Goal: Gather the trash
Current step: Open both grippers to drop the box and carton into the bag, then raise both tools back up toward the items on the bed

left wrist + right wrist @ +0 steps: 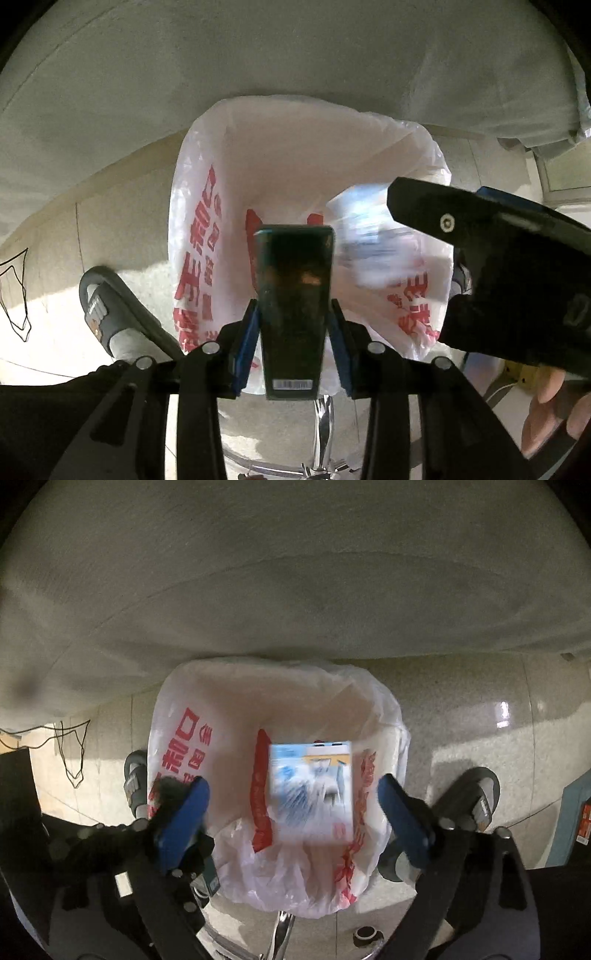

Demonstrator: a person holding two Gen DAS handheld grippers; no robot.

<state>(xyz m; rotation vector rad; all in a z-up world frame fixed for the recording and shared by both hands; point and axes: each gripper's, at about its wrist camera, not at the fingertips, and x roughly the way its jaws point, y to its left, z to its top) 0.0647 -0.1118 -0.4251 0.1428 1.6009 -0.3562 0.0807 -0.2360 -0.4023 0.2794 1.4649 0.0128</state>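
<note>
While slippers (476,797) flank bag (192,709), box (310,794) drops

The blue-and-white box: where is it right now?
In the right wrist view the blue-and-white box sits blurred between the open right gripper pads, touching neither, over the mouth of the white bag.

The left gripper (294,332) points down over a white bag (295,166) with red letters. Its blue pads (246,343) squeeze a dark box (293,295) that has a small barcode sticker. At 3 o'clock is the right gripper (491,258), black and big. A blurry white and blue box (369,229) is next to it, over the bag. At 8 o'clock is a foot in a sandal (110,314).
</note>
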